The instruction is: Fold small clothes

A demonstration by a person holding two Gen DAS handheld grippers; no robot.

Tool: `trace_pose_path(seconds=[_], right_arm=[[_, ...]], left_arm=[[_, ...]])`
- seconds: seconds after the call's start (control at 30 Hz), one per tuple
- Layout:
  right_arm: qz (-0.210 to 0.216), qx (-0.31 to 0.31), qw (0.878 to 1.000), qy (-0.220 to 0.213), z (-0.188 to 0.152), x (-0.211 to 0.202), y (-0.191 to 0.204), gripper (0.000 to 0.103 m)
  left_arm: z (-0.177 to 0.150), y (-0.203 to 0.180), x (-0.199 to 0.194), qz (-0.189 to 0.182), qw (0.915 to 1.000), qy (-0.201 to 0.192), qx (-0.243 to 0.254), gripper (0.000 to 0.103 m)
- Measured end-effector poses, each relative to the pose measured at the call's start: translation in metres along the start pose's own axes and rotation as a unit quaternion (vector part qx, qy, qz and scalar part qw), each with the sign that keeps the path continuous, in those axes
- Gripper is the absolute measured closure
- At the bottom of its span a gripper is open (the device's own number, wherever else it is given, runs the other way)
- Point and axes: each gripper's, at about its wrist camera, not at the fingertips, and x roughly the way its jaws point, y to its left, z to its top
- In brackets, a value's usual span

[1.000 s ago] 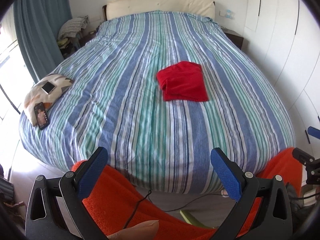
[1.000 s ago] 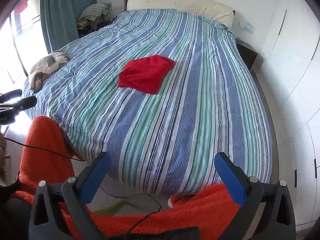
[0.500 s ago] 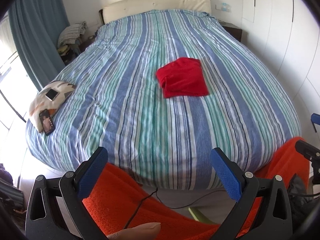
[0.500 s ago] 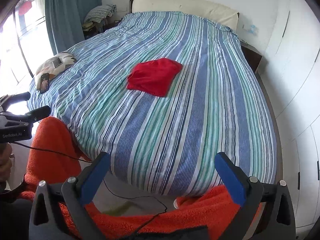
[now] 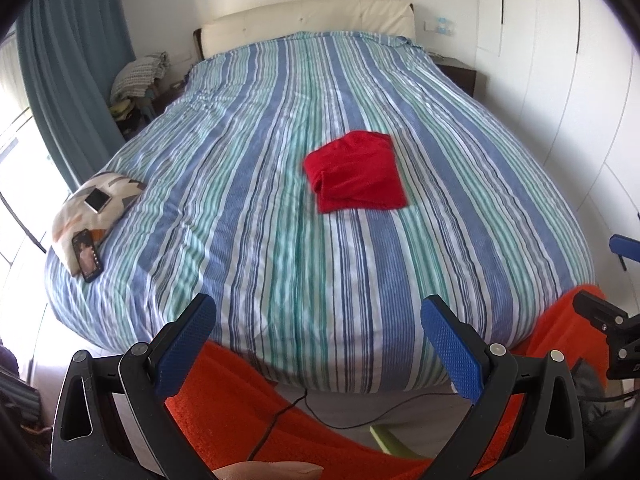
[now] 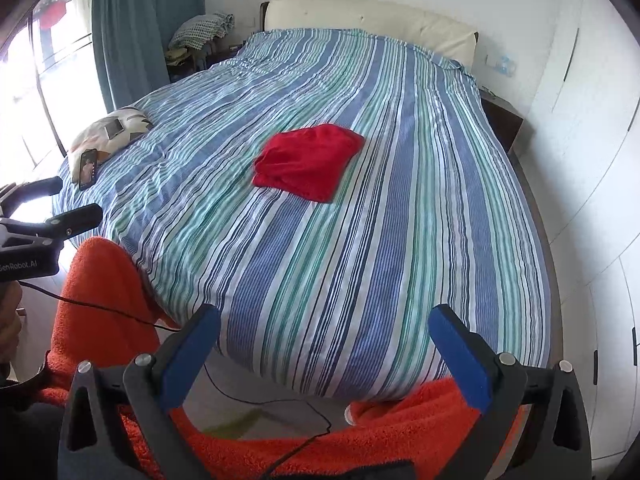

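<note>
Striped blue-and-green bedcover (image 5: 280, 200) fills both views, a broad flat surface for folding. I see the red garment (image 5: 356, 176) lying mid-bed, folded into a compact rectangle, well apart from both tools. My left gripper (image 5: 316, 344) and right gripper (image 6: 324, 352) hang off the foot, fingers spread wide, empty. Only the right view shows the left tool's side; the left shows both phones on the cushion (image 5: 96, 208) clearest.

We are seeing a red cloth (image 5: 357, 176), soft and matt, lying on a striped cotton-like bedcover (image 5: 256, 184). We are looking past matt black plastic grippers with blue dimpled pads (image 5: 456, 354). The orange fabric (image 6: 100, 300) below is looking fluffy, perhaps terry. The cream headboard (image 5: 308, 20) is looking padded.
</note>
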Motion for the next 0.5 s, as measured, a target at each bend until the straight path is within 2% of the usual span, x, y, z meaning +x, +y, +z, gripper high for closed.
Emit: trace_pose_path(seconds=[0.17,0.33,0.5], right_arm=[[0.0,0.001,1.0,-0.001,0.0002,0.0006,-0.0009,0.001],[0.0,0.002,1.0,-0.001,0.0007,0.0009,-0.002,0.001],[-0.002,0.004,1.0,-0.003,0.0017,0.0012,-0.0019,0.001]], left_arm=[[0.0036,-0.0033,-0.004,-0.002,0.9999,-0.01,0.01,0.001],[0.0014,-0.0044,-0.0044,-0.03,0.9995,-0.006,0.005,0.001],[0.0011,-0.003,-0.0087,-0.027,0.9995,-0.017,0.0,0.001]])
